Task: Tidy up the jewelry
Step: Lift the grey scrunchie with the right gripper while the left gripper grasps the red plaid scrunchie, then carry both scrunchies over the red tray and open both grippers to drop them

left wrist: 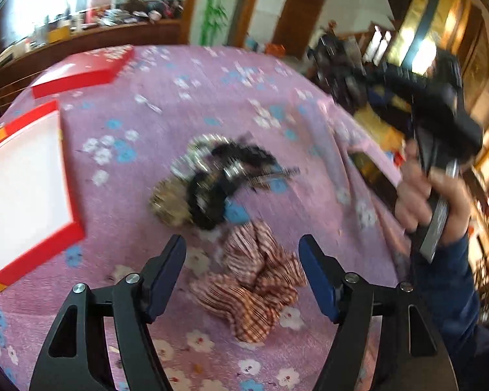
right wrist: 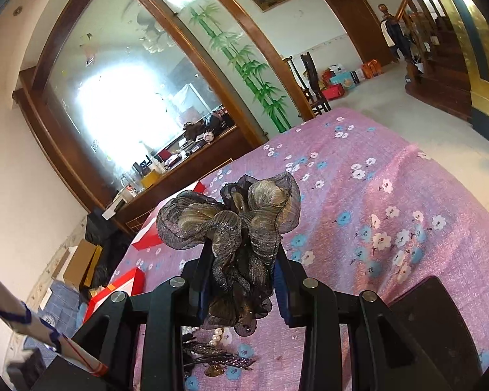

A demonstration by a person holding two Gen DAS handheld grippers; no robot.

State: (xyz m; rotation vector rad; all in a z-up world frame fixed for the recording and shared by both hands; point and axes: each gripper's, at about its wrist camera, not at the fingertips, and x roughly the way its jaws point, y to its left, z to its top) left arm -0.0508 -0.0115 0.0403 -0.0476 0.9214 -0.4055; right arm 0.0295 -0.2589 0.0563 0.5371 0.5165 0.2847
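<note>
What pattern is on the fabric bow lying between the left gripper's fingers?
Red-and-white stripes on the fabric bow, clearest in the left wrist view.

Both claws share one build: the left claw (left wrist: 241,273) and right claw (right wrist: 241,280) have black angular linkages, silver round screws and dark blue pads. A dark blue sleeve (left wrist: 446,280) covers the wrist.

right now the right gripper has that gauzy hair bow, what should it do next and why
Probably carry the gauzy hair bow over toward the open red box and release it there. The right gripper is shut on the bow, lifted off the floral cloth, while the box's white inside looks bare. The left gripper stands open above the striped bow, holding nothing.
</note>
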